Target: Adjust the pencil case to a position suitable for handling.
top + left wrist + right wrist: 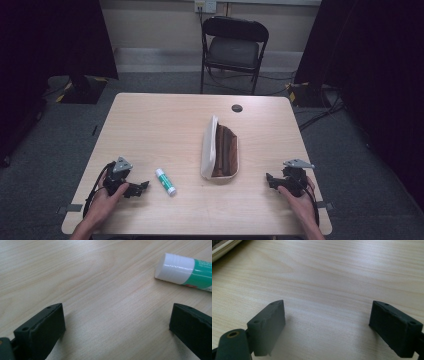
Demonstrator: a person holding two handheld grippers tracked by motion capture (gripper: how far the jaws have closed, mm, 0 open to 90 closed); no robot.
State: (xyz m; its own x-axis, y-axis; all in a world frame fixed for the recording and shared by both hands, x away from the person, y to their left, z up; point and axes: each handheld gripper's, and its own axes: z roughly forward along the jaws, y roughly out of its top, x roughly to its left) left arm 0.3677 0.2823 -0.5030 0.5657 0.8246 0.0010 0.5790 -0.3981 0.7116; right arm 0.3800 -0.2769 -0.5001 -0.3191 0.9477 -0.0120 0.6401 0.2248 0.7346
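Pale wooden table (pixel 165 120) on grey carpet, black folding chair (pixel 233 45) behind it; glue stick (pixel 165 181) beside wide-open, empty left gripper (pixel 137 188); right gripper (pixel 271 181) likewise.

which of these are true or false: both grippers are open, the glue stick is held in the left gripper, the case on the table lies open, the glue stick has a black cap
Both grippers are open: true; the left gripper and right gripper have jaws wide apart with nothing between them.
The glue stick is held in the left gripper: false; it lies on the table, apart from the jaws.
The case lies open: true; its brown inside shows.
The glue stick has a black cap: false; the cap is white.
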